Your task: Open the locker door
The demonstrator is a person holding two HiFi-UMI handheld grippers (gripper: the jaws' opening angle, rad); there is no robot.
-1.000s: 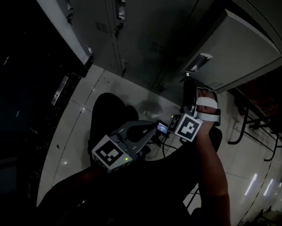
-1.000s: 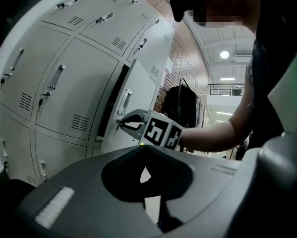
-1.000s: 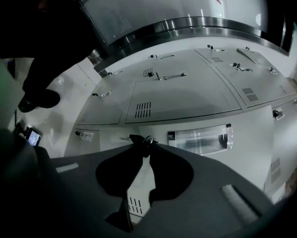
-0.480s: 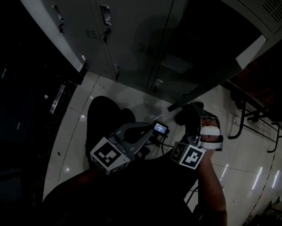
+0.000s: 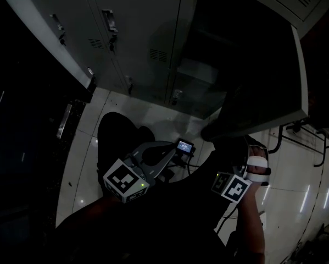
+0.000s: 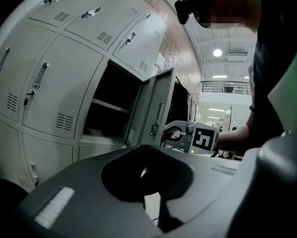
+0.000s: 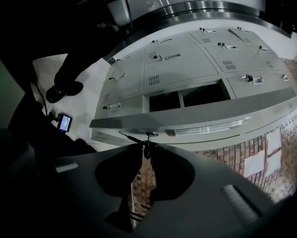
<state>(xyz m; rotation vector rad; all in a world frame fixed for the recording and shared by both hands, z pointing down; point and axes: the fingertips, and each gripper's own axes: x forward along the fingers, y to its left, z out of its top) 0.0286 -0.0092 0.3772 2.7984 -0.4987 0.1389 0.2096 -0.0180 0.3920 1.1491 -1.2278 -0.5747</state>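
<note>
Door [image 5: 263,76] already swung wide, basically done; R gripper [image 7: 147,151] pinched on its key [image 7: 147,144], L gripper [image 6: 144,174] closed, empty.

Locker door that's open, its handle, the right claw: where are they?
locker door [image 6: 166,86], left gripper view, upper panel.
handle [image 6: 160,114], left gripper view, middle of bar.
right claw [image 7: 145,150], right gripper view, between its tips.

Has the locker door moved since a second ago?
Yes. The locker door has swung much further open, its free edge now well out from the bank, judged against the closed lockers to its left in the head view.
</note>
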